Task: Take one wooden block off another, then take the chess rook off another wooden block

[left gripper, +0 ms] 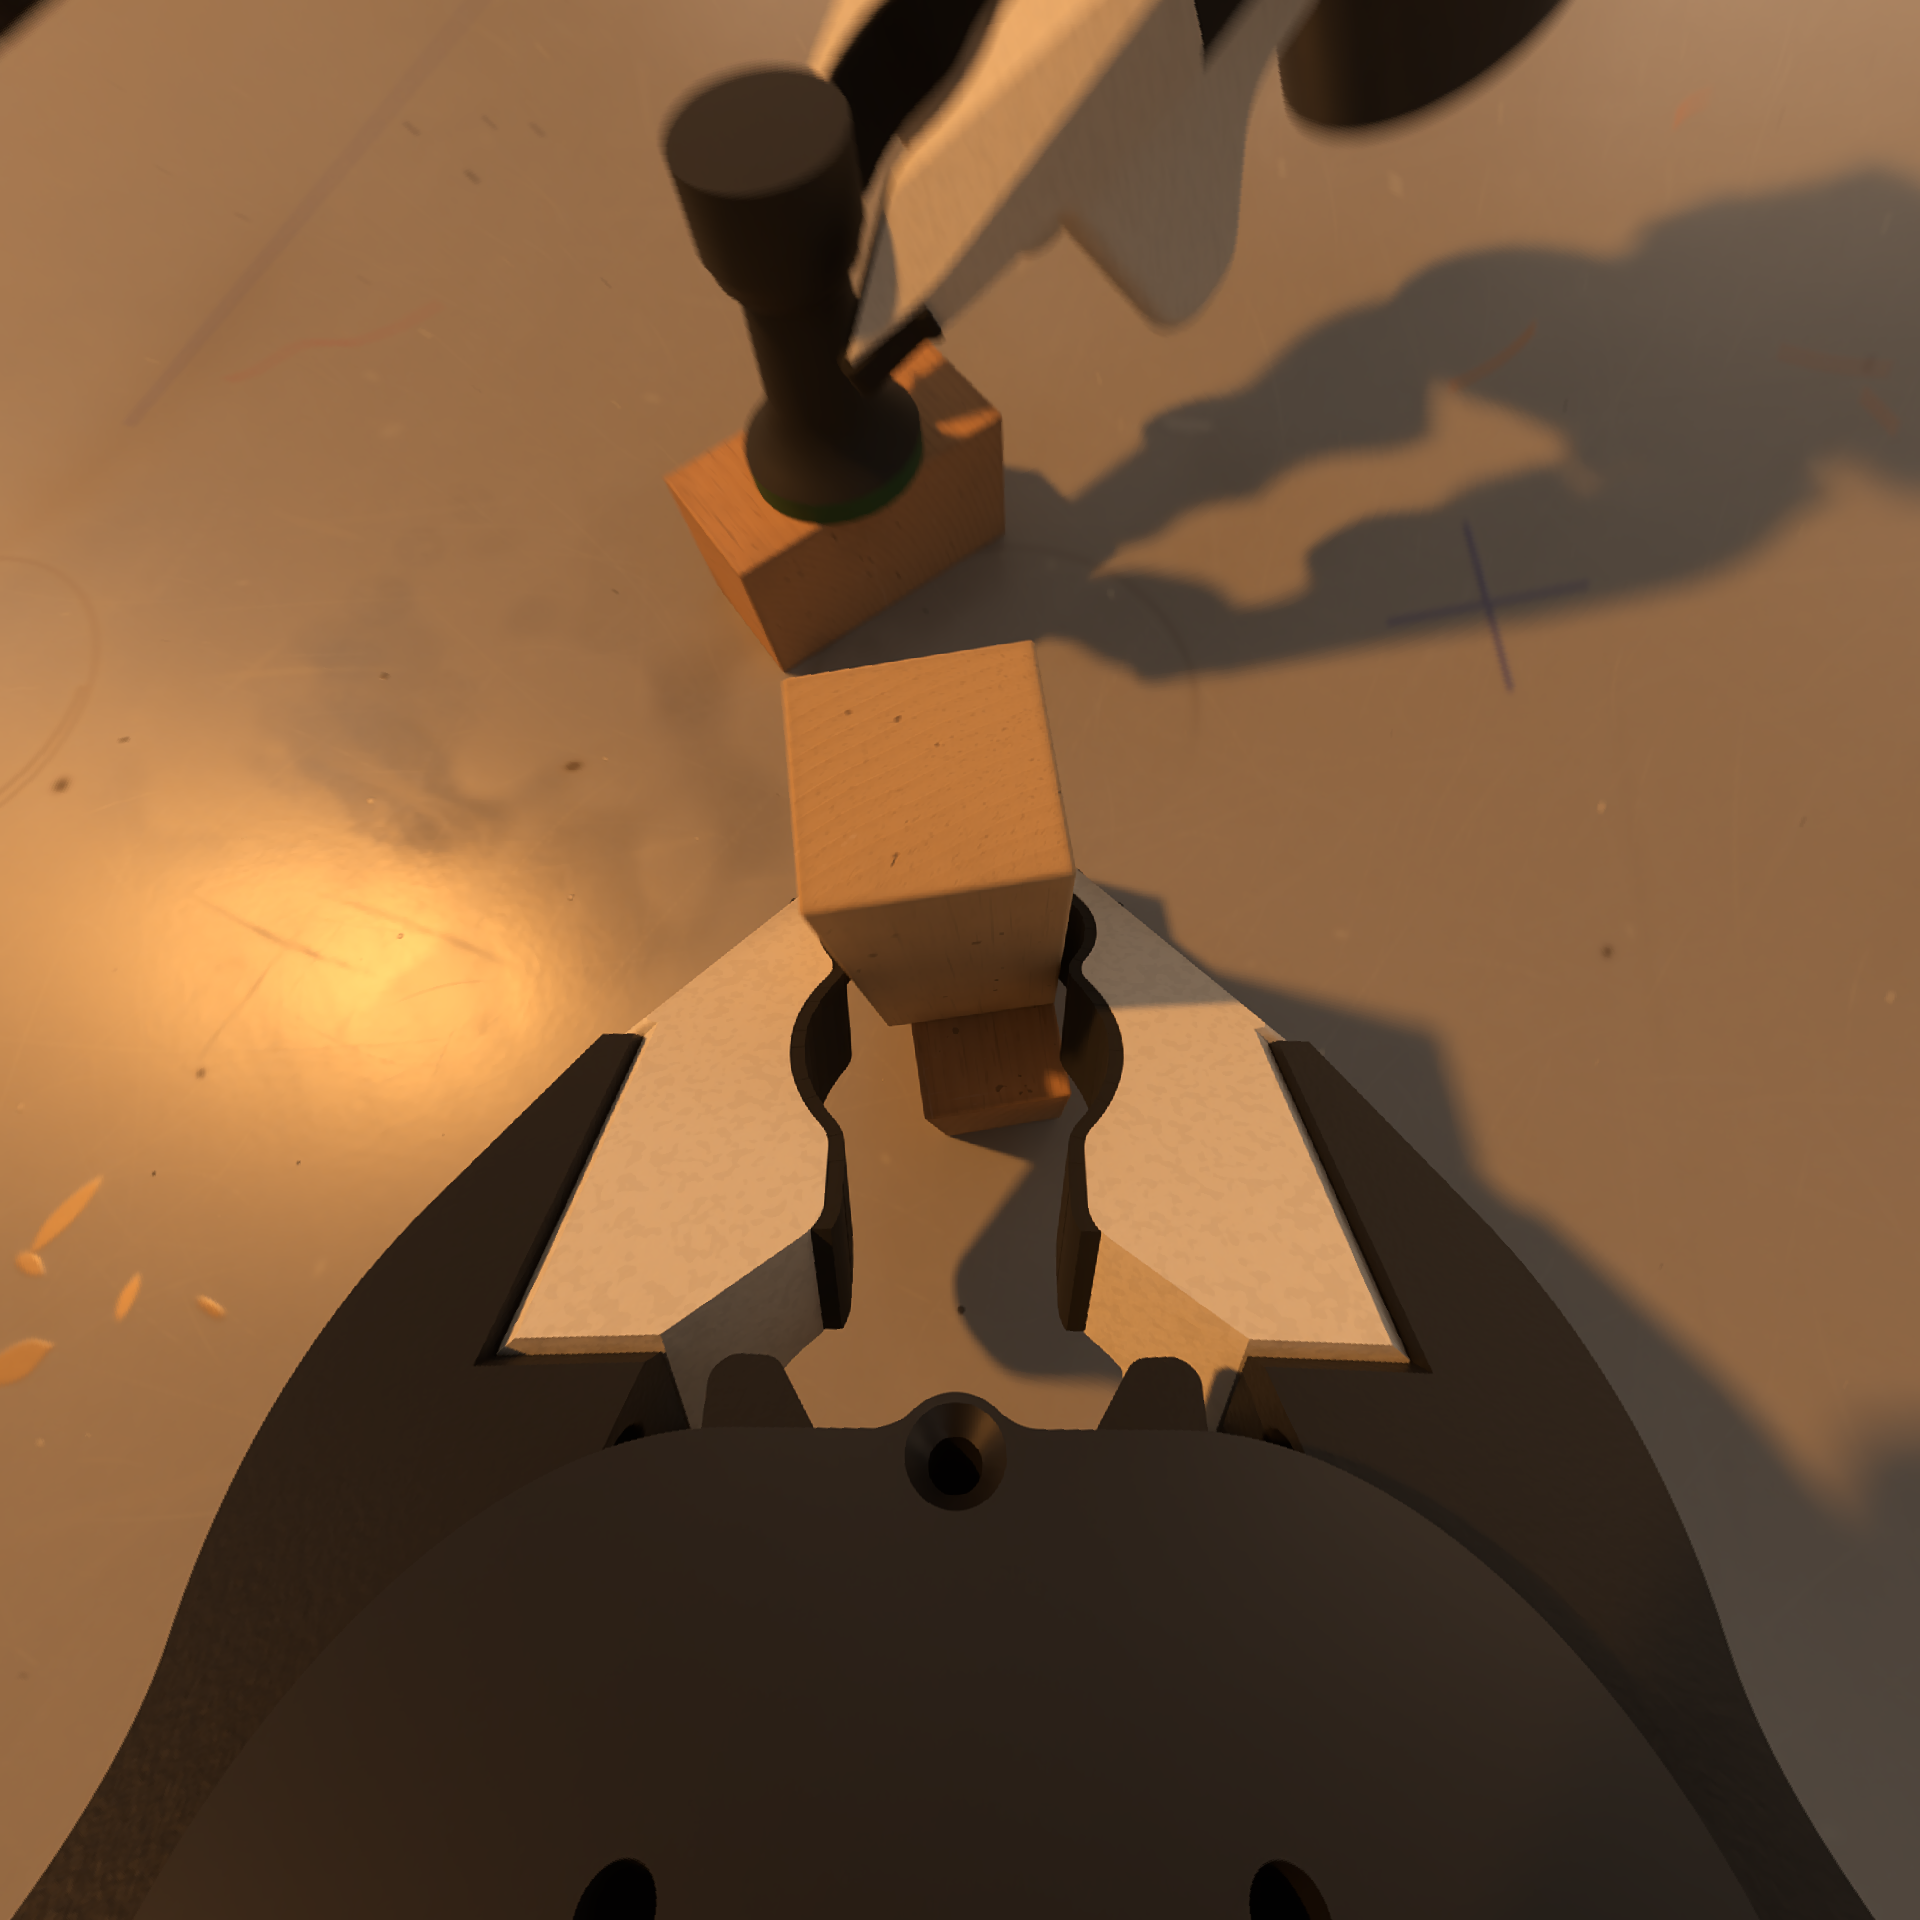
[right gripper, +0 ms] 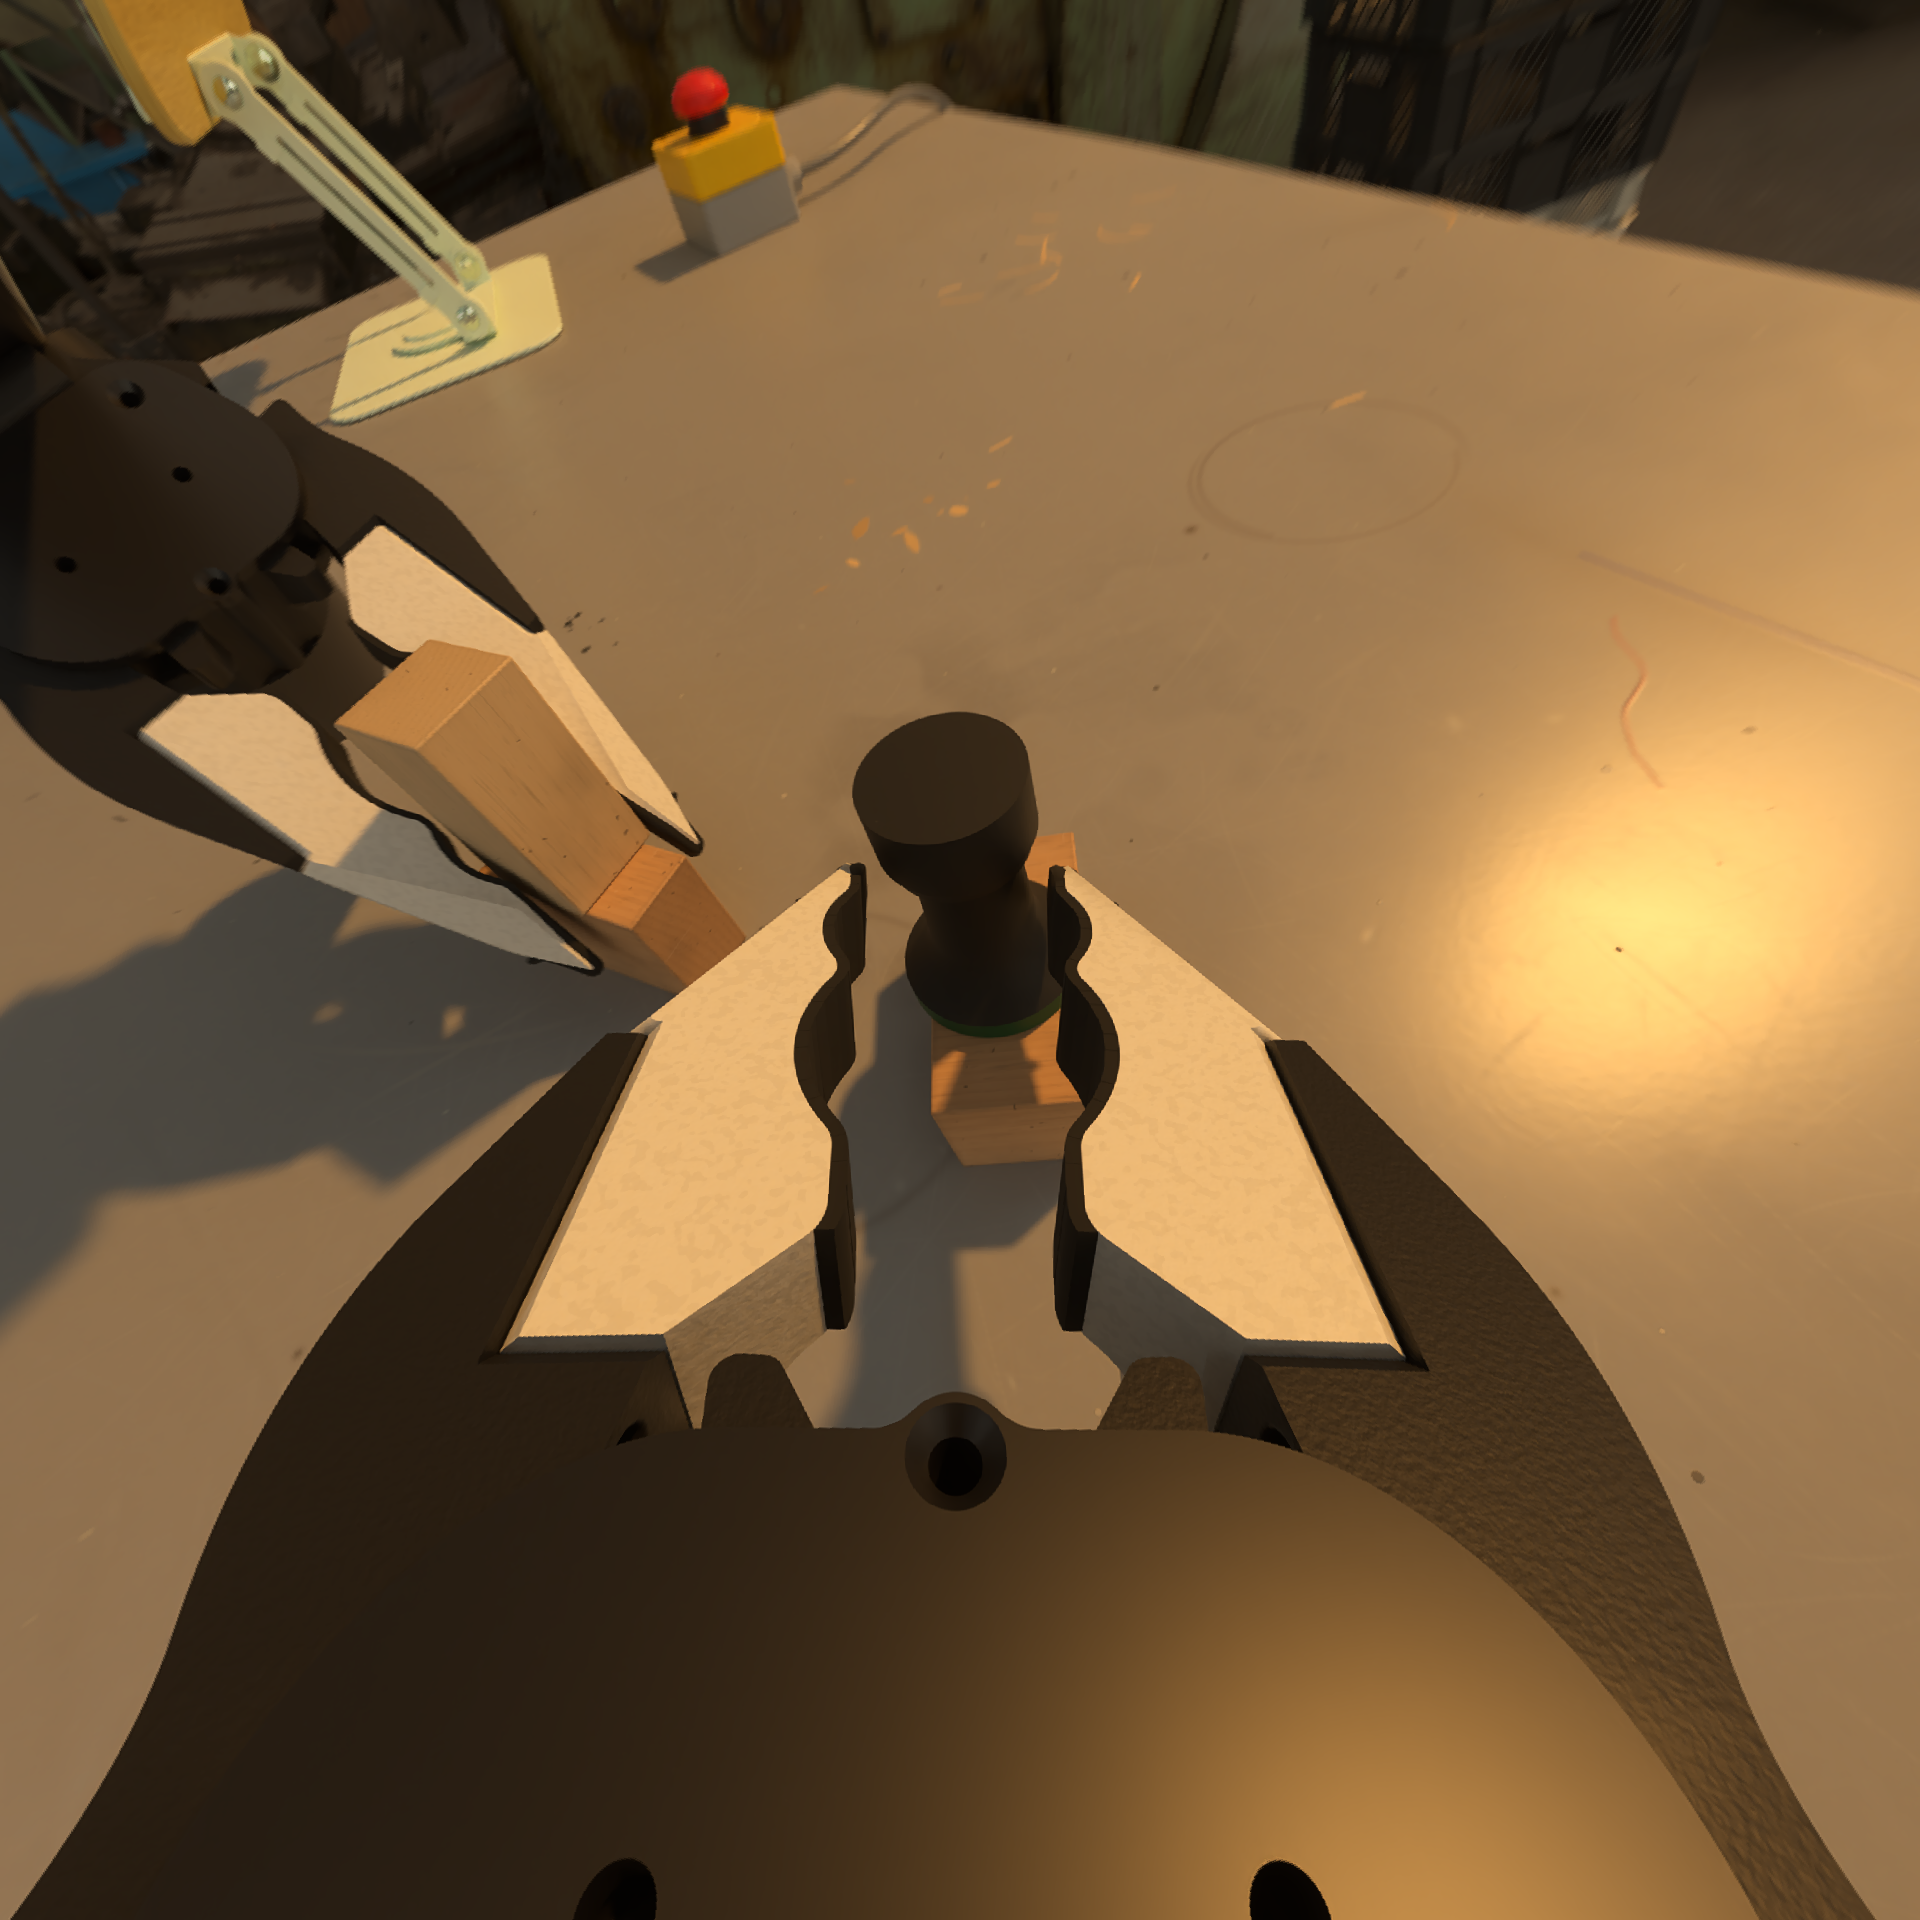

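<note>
Between the white fingers of the left gripper [left gripper: 951, 966] sits the upper wooden block [left gripper: 925, 810], its jaws closed on the block's two side faces. From the right wrist view this block appears to rest on the lower block [right gripper: 665, 920], with only a seam between them, so the lift looks not yet begun. The grip falls on the upper block alone, which leaves the lower one free to stay on the surface [right gripper: 1351, 727] when the upper is raised.

Just beyond this stack, close but apart, stands the second pairing: the dark chess rook [right gripper: 961, 883] upright on its own block [right gripper: 997, 1112], its green-rimmed base resting on the block's top. The right gripper [right gripper: 956, 920] straddles the rook with its jaws apart, one finger on each side; whether the right-hand finger already touches the rook's stem cannot be told. Placing the fingers at the narrow waist rather than the wide head seems sensible, since the flared head above would stop the piece from slipping down through the grip.

Both grippers approach from opposite sides, which keeps them from crowding each other over the two closely set stacks. Farther back on the surface are a yellow and grey box with a red button [right gripper: 727, 166] and a cream lamp base [right gripper: 447, 338], well apart from the work.
</note>
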Available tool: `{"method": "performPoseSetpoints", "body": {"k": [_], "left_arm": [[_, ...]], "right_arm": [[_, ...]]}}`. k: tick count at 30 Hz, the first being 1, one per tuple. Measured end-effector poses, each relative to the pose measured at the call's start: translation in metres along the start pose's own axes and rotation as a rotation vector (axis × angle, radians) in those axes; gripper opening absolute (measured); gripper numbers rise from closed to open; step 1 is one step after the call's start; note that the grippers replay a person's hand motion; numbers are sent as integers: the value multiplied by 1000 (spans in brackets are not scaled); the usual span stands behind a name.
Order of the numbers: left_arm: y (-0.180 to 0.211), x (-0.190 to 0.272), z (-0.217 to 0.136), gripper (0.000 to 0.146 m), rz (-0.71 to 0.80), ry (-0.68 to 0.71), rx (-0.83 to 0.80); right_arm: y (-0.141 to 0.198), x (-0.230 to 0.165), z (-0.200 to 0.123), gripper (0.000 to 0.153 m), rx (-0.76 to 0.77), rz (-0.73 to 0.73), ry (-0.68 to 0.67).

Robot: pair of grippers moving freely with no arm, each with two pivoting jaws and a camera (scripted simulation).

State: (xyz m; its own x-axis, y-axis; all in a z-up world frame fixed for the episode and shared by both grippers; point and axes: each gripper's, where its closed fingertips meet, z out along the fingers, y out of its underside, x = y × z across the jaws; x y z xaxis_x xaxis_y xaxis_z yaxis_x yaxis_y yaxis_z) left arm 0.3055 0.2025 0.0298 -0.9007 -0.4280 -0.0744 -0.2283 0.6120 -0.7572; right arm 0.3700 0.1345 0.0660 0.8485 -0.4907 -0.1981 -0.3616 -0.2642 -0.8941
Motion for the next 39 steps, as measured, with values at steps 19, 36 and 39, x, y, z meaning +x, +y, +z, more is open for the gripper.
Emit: {"method": "performPoseSetpoints", "body": {"k": [19, 36, 39], "left_arm": [[-35, -2, -36, 35, 72, -194, 409], [-39, -27, -43, 35, -138, -92, 504], [-39, -27, -43, 35, -143, -83, 506]], "right_arm": [[-8, -3, -2, 29, 121, -123, 70], [-19, 6, 2, 29, 171, -161, 35], [-20, 8, 2, 29, 175, -152, 34]]}}
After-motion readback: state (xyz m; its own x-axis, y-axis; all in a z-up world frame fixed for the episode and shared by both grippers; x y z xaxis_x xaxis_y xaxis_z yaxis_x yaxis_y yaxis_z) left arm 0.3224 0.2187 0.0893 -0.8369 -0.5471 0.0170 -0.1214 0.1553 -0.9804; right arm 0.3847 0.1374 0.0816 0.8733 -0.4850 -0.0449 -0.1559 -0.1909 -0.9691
